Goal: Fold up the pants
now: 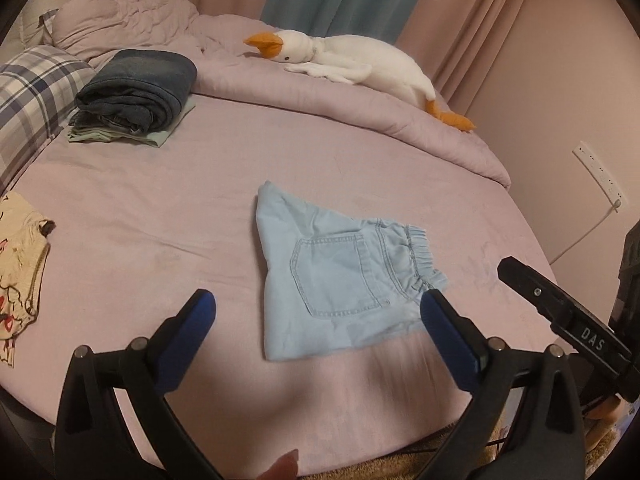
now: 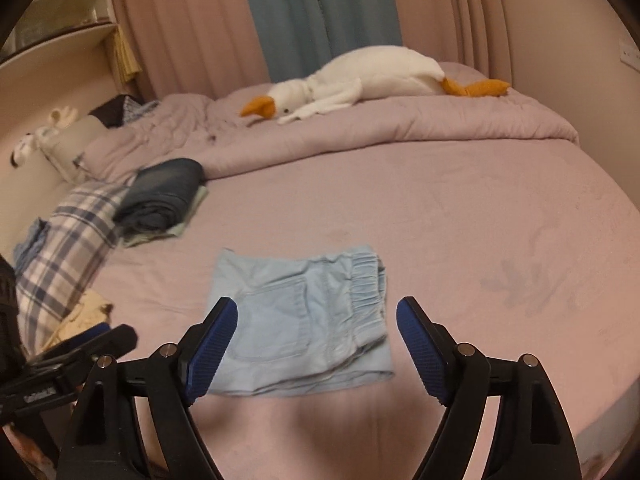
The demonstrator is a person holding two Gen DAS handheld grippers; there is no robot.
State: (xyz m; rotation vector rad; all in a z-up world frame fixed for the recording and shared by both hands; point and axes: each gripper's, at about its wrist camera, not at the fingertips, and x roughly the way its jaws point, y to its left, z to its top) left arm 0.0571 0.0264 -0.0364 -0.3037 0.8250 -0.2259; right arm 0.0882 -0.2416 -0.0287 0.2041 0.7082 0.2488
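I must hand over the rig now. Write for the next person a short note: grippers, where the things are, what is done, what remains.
Left gripper: open, holding nothing, above the near edge of the bed.
Right gripper: open, holding nothing, beside the left one.
Light blue denim shorts with elastic waistband: folded compact, flat on the pink bed sheet, in front of both grippers.
Done: dark blue folded jeans stacked on a pale green folded garment near the plaid pillow.
Left: perhaps move the shorts to that stack.

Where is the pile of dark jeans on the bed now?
In the left wrist view the folded jeans lie at the far left of the bed, on a green garment, beside the plaid pillow and left of the toy goose.
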